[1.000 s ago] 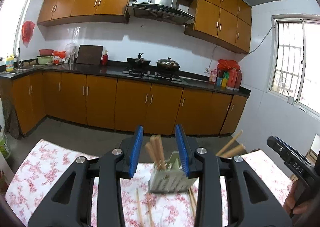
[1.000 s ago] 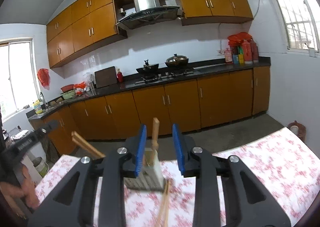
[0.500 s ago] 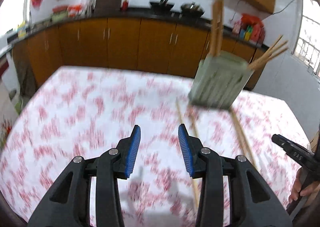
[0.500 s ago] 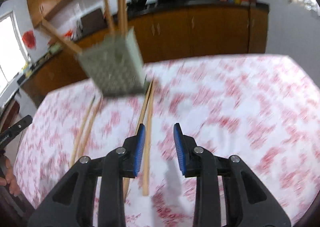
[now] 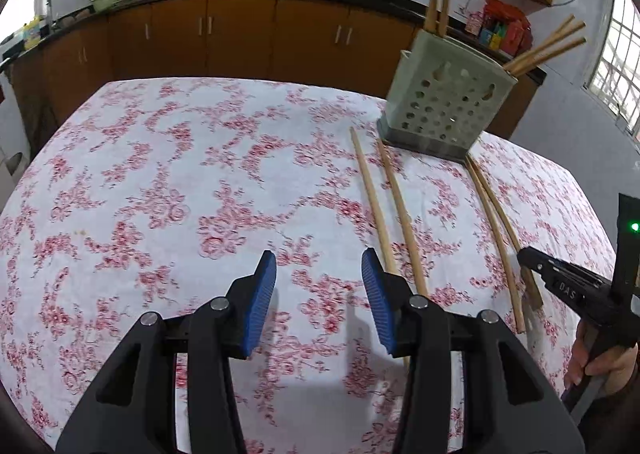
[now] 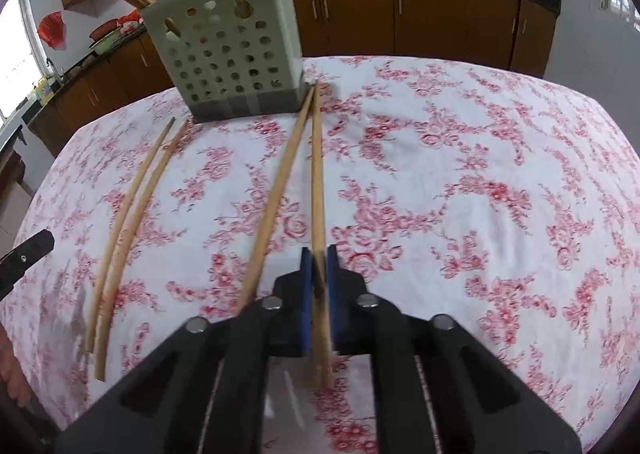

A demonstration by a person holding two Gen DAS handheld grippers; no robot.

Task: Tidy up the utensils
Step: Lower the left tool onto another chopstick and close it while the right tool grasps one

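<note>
Kitchen table: floral tablecloth point(image 5: 160, 181) under both my claws now, where cabinets filled both views a second ago.
Left view: left claw point(image 5: 318, 298) opening, empty; nearest chopstick pair point(image 5: 384, 205) at one o'clock.
Right view: right claw point(image 6: 315, 278) just clenched on a chopstick point(image 6: 317, 181); perforated holder point(image 6: 232, 45) at eleven o'clock, so one stick is ready to lift.

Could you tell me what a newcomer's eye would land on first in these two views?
Probably the right gripper, shut on one chopstick lying on the red-flowered tablecloth. Next, the perforated grey-green utensil holder at the table's far edge, with chopsticks sticking out of it. The left gripper, jaws opening on nothing, hovers just left of another loose pair.
</note>
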